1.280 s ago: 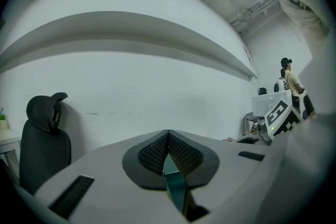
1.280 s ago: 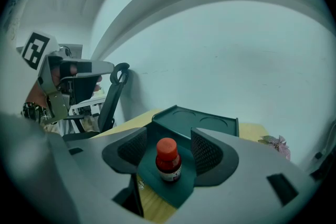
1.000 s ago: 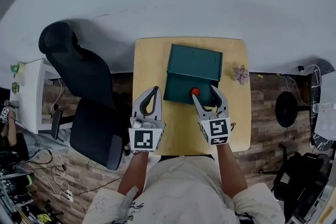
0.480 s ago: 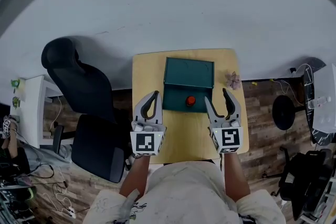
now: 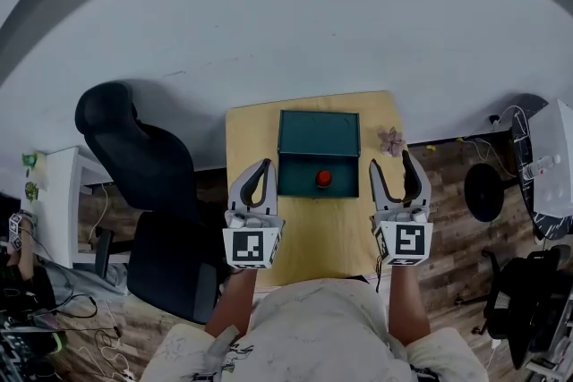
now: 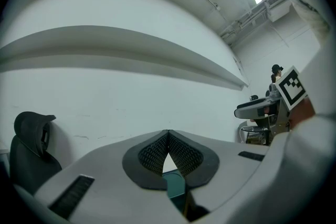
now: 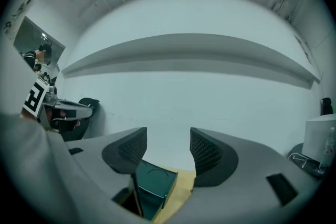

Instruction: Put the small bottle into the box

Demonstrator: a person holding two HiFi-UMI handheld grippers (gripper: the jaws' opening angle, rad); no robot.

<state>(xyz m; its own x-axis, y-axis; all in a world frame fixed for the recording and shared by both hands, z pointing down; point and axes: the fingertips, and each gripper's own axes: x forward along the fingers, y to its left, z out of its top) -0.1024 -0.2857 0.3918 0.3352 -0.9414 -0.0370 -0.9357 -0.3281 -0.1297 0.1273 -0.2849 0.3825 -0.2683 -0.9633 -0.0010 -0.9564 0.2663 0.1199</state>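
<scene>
The left hand-held gripper (image 5: 265, 164) hangs over the near left part of the table (image 5: 251, 139). Its jaws are pressed together, tips meeting, with nothing pinched. The right hand-held gripper (image 5: 391, 162) is level with it at the table's right edge, jaws spread and empty. Between the two, a little ahead of both, stands the green box (image 5: 319, 134). The bottle (image 5: 323, 179) (only its red top shows) sits inside the box's near part, apart from either gripper. A small pinkish flower (image 5: 391, 140) lies just ahead of the right gripper's tips. A black chair (image 5: 125, 148) stands out to the left of the left gripper.
</scene>
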